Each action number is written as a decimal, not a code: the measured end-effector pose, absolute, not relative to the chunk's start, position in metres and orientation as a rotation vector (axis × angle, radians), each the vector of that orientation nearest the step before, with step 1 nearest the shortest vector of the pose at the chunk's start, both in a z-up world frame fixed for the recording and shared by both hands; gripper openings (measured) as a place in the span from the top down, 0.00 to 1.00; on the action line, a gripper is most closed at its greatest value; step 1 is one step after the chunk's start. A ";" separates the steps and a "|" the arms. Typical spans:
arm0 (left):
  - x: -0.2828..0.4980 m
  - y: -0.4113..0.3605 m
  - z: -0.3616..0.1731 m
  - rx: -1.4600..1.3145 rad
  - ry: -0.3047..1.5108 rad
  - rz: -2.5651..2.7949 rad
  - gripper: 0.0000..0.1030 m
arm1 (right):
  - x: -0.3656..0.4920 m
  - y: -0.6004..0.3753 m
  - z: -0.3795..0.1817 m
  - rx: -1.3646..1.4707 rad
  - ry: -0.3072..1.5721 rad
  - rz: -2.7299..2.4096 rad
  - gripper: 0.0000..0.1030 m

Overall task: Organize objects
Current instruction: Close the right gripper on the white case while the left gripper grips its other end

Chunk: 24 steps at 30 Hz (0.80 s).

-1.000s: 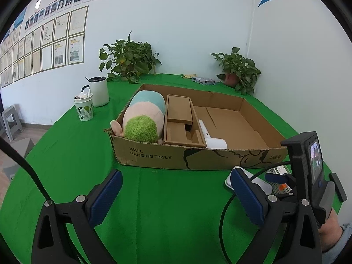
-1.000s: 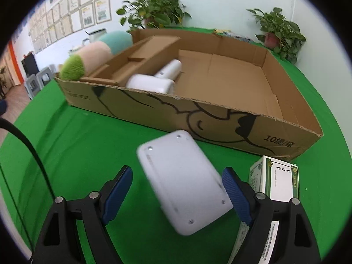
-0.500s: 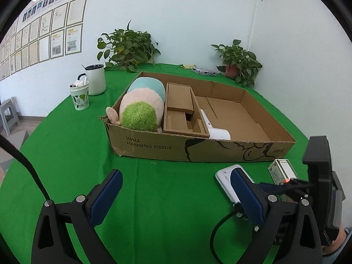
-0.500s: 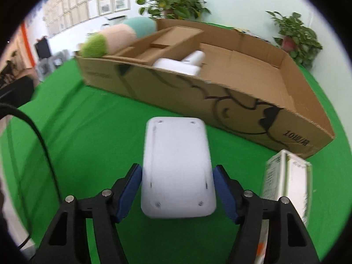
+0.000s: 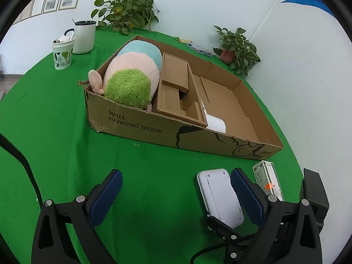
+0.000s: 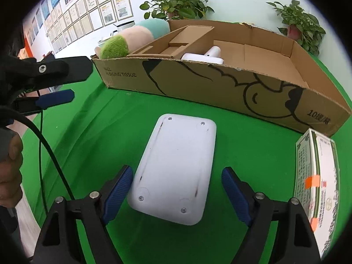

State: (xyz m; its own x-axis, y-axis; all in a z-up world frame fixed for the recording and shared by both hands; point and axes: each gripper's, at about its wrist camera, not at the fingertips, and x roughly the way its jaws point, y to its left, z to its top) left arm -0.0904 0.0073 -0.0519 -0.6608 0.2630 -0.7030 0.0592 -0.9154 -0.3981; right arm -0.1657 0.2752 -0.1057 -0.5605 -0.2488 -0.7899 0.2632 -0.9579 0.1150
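A flat white device (image 6: 182, 149) lies on the green cloth between the fingers of my right gripper (image 6: 176, 172). The jaws are opening: the left pad (image 6: 118, 189) is at the device's edge, the right pad stands clear of it. A green-and-white carton (image 6: 316, 176) lies just to the right. Behind stands the shallow cardboard box (image 6: 220, 83) with a plush toy (image 5: 132, 74), a cardboard insert (image 5: 176, 88) and a white item (image 5: 215, 123) inside. My left gripper (image 5: 176, 198) hovers open over the cloth, left of the device (image 5: 220, 195), holding nothing.
A white mug (image 5: 84, 36) and a paper cup (image 5: 62, 54) stand at the back left. Potted plants (image 5: 125, 13) (image 5: 238, 48) sit along the wall, which runs close on the right. A person's hand (image 6: 11, 165) is at the left edge.
The right gripper's jaws closed in around the white device, which turned lengthwise between them, then eased apart on the right side. The left gripper dropped lower and rolled, nearing the device.
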 end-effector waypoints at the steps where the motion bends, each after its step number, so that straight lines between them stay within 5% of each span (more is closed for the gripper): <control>1: -0.092 0.009 -0.055 -1.251 -0.593 2.686 0.04 | -0.163 0.275 -0.106 1.286 0.007 -2.543 0.35; 4: -0.094 0.013 -0.067 -1.298 -0.599 2.627 0.04 | -0.142 0.274 -0.108 1.262 0.046 -2.586 0.35; 9: -0.092 0.018 -0.090 -1.323 -0.755 2.380 0.04 | -0.107 0.286 -0.109 1.287 -0.151 -2.538 0.35; 11: -0.098 0.020 -0.096 -1.329 -0.779 2.338 0.04 | -0.099 0.285 -0.109 1.271 -0.165 -2.523 0.27; 16: -0.112 0.037 -0.112 -1.429 -0.753 2.209 0.18 | -0.103 0.279 -0.106 1.235 -0.093 -2.536 0.21; 24: -0.098 0.046 -0.115 -1.451 -0.775 2.145 0.18 | -0.100 0.273 -0.107 1.192 0.015 -2.548 0.21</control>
State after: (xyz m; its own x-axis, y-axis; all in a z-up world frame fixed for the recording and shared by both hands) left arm -0.0985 0.0464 -0.1149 -0.3567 0.6298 -0.6900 -0.0431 -0.7489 -0.6613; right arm -0.0996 0.2730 -0.1073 -0.5969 -0.2880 -0.7488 0.2968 -0.9464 0.1274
